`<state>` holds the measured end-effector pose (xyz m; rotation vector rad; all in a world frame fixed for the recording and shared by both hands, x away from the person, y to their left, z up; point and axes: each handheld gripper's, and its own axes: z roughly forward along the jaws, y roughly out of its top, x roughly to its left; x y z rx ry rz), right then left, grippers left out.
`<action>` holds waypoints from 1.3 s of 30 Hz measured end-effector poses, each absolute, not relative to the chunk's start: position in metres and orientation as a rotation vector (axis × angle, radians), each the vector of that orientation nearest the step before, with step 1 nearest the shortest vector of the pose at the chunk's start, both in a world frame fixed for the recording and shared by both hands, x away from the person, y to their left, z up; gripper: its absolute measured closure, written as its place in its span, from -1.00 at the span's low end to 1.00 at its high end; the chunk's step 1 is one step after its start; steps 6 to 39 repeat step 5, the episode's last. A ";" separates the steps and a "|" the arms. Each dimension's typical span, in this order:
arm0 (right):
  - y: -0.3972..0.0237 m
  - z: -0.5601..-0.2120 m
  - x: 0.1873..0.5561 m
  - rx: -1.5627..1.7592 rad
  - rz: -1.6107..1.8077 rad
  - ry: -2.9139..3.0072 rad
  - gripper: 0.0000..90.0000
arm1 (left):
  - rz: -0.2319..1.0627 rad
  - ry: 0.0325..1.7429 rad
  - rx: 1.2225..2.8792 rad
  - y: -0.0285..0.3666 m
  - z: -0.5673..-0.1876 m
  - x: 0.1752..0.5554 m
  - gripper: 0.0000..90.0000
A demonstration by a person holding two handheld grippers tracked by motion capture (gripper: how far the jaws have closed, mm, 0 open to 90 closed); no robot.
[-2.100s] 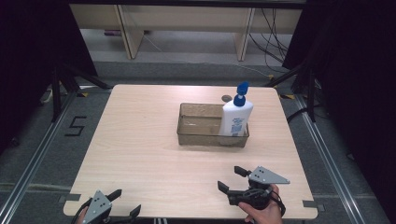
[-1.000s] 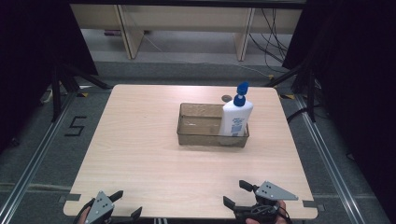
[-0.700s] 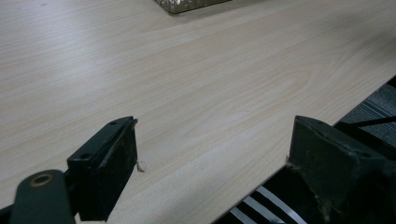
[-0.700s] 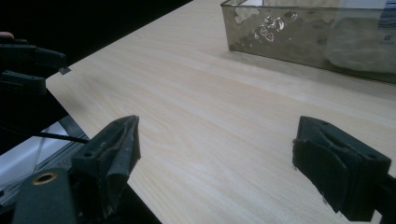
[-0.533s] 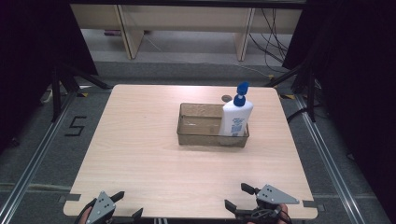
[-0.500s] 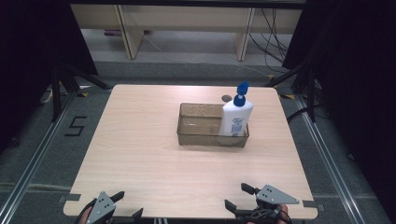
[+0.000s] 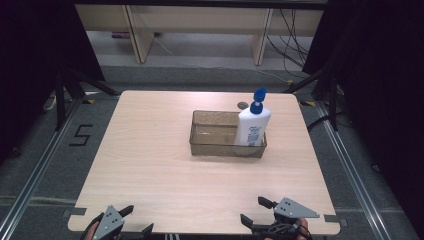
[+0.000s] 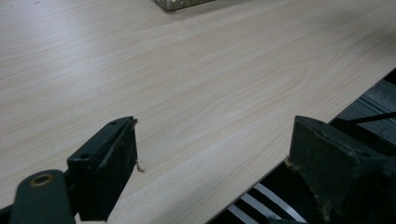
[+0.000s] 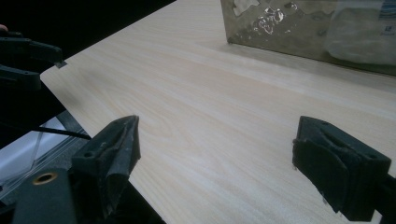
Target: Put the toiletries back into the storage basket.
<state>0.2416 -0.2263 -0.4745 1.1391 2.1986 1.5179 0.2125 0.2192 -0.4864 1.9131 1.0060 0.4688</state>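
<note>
A white bottle [image 7: 252,128] with a blue pump top stands upright in the right end of a clear rectangular bin [image 7: 210,141] on the far half of the wooden table [image 7: 150,165]. The bin's wall [image 9: 299,28] and the bottle's base [image 9: 359,42] show at the top of the right gripper view. My left gripper [image 7: 136,220] hangs open at the table's near left edge, its jaws wide over bare wood [image 8: 210,93]. At the near right edge my right gripper [image 7: 256,212] is open too, with nothing between its jaws.
A small dark round spot [image 7: 242,105] lies on the table behind the bin. Shelving legs [image 7: 137,35] and cables [image 7: 295,40] stand beyond the far edge. A floor mark "5" [image 7: 82,135] is left of the table. Metal rails [image 7: 350,165] run along both sides.
My right gripper has drawn back toward the near edge of the table over the last two seconds and has held still since half a second ago. The left gripper, bin and bottle have stayed put.
</note>
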 end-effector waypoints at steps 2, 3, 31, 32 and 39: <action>-0.227 -0.475 0.242 1.121 1.526 2.185 -0.65 | 0.468 1.007 1.905 0.219 -0.486 0.212 -0.67; -0.227 -0.475 0.242 1.135 1.520 2.199 -0.65 | 0.467 1.013 1.901 0.219 -0.486 0.212 -0.67; -0.227 -0.475 0.242 1.134 1.516 2.199 -0.65 | 0.470 1.032 1.904 0.219 -0.485 0.211 -0.67; -0.227 -0.475 0.242 1.134 1.516 2.199 -0.65 | 0.470 1.032 1.904 0.219 -0.485 0.211 -0.67; -0.227 -0.475 0.242 1.134 1.516 2.199 -0.65 | 0.470 1.032 1.904 0.219 -0.485 0.211 -0.67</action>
